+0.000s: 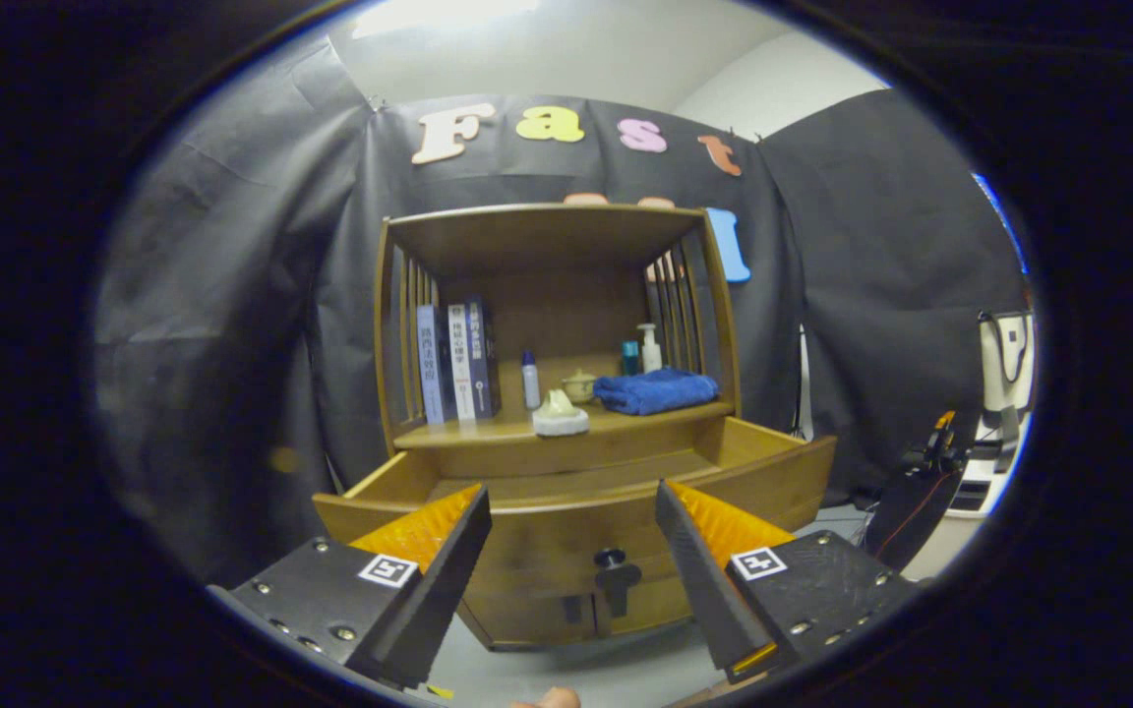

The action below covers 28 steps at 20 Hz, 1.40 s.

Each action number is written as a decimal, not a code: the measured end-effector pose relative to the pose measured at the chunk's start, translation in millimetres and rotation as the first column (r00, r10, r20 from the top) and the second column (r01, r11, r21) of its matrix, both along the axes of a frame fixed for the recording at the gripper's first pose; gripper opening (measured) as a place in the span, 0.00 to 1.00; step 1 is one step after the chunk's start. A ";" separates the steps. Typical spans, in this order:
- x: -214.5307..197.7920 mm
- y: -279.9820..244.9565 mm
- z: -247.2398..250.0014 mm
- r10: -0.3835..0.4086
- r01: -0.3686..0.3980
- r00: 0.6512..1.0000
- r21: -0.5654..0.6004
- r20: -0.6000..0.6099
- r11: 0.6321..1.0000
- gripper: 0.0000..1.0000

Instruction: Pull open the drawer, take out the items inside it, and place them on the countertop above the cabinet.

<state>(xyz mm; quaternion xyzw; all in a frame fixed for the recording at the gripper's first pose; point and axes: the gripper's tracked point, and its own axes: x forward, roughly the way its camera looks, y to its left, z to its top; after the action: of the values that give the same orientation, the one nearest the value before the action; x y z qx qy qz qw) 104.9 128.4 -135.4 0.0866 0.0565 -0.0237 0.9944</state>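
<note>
Gripper: while its two fingers stand spread wide with nothing between them, the gripper [571,551] sits just in front of the drawer's front panel, touching nothing.
Drawer: the brown wooden drawer [576,492] of the cabinet is pulled out toward the fingers; its floor looks bare where it can be seen, though the near part is hidden behind the front panel.
Knob: a small dark round knob [610,558] sits on the drawer front, between the two fingers and a little beyond them.
Cabinet: the brown wooden cabinet with slatted sides [557,295] stands against the black cloth wall.
Countertop: the wooden countertop shelf [488,425] lies just above and behind the open drawer.
Items on the countertop: a folded blue towel [655,390] at the right; a small white rounded object [560,417] at the near edge, in the middle; upright books [458,362] at the left; a slim white bottle with a blue cap [530,380], a small pale lidded pot [579,384] and a white pump bottle [649,348] farther back.
</note>
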 end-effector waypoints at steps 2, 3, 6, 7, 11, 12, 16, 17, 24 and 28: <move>8.2 2.9 -18.2 0.024 -0.024 0.999 0.005 -0.033 1.000 1.00; 13.8 5.9 -24.7 0.041 -0.040 0.998 0.011 -0.046 0.999 1.00; 27.3 14.7 -46.4 0.087 -0.086 0.992 0.021 -0.092 0.996 1.00; 32.2 17.1 -51.4 0.102 -0.099 0.989 0.029 -0.103 0.995 1.00; 47.9 25.8 -63.4 0.149 -0.141 0.981 0.068 -0.123 0.988 1.00; 49.8 27.2 -65.1 0.161 -0.154 0.978 0.066 -0.130 0.986 1.00; 63.8 30.9 -63.5 0.189 -0.185 0.972 0.044 -0.137 0.982 1.00; 61.6 27.6 -63.9 0.177 -0.174 0.973 0.034 -0.147 0.984 1.00; 68.1 24.7 -66.5 0.134 -0.138 0.978 -0.016 -0.160 0.990 0.96; 75.0 22.3 -67.4 0.140 -0.147 0.974 -0.026 -0.181 0.989 0.97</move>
<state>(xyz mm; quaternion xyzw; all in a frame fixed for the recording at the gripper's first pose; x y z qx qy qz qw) 179.9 150.7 -202.8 0.0603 0.1510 0.0393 0.9859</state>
